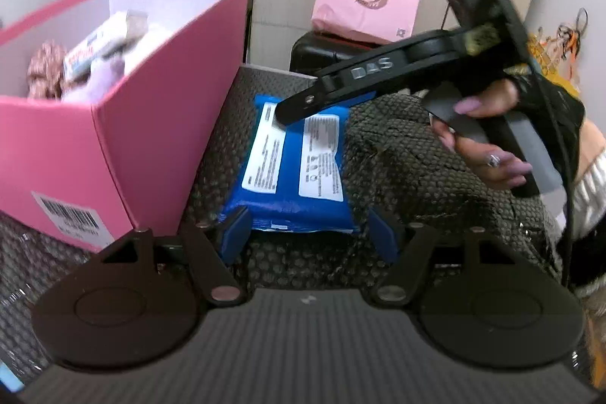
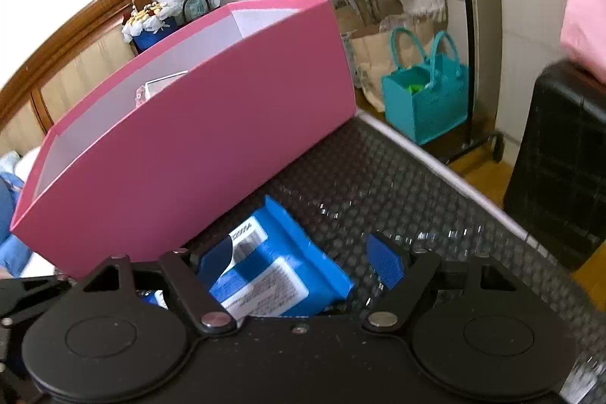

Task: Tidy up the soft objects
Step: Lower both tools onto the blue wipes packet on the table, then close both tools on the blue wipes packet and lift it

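A blue soft pack with white labels (image 1: 291, 158) lies on the dark bubble-textured surface, right of a pink box (image 1: 113, 124). My left gripper (image 1: 308, 233) is open, its blue pads flanking the pack's near end. My right gripper (image 2: 303, 262) is open over the pack's far end (image 2: 276, 271); it also shows in the left wrist view (image 1: 280, 112), resting on the pack. The pink box (image 2: 197, 154) holds several soft items, among them a floral scrunchie (image 1: 45, 70) and a small packet (image 1: 98, 48).
A pink paper bag (image 1: 365, 0) sits on a black case (image 1: 322, 50) behind. A teal bag (image 2: 426, 97) stands on the floor past the surface's white edge (image 2: 447, 173). A black case (image 2: 560, 158) is at right. A wooden headboard (image 2: 68, 55) is far left.
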The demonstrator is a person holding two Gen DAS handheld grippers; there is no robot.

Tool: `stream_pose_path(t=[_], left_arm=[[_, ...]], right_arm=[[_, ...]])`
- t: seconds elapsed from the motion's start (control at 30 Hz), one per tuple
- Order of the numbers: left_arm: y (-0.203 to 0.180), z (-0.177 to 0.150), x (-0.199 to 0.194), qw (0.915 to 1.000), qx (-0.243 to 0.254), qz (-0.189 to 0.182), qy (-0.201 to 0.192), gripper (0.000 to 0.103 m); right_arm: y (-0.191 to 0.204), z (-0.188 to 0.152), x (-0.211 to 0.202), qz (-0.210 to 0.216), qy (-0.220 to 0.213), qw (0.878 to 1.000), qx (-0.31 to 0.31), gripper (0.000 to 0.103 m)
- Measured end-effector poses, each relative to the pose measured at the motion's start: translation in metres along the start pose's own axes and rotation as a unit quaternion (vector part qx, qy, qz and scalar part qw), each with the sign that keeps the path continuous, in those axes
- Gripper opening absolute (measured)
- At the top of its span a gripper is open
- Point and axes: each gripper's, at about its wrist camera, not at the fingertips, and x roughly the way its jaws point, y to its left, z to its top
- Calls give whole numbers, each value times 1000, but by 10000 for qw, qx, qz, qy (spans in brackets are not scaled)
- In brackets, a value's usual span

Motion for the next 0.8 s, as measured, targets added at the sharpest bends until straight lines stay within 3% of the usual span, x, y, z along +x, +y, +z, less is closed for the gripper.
stream_pose_path(t=[0.13, 0.23, 0.33, 0.5, 0.7, 0.8], left_arm=[[9, -4, 3, 9991, -386, -181, -78, 66], [14, -7, 4, 9978, -576, -280, -160, 66], [14, -7, 6, 9977, -583, -321, -157, 66], [16, -5, 7, 9973, -577, -431, -137, 66], [23, -2, 7, 9967, -685, -440, -19, 67], [22, -2, 6, 9973, -640, -371, 18, 68]], right_arm=[[-2, -11, -12, 130, -64, 9996, 224, 41], [-1, -22, -30, -69, -242, 9989, 395, 24], [4, -33, -53, -141, -442, 9977, 491, 14], [16, -52, -72, -617, -394, 9956, 584, 4], [23, -77, -82, -997, -303, 9925, 639, 3], [24, -78, -84, -992, -340, 9927, 596, 4]])
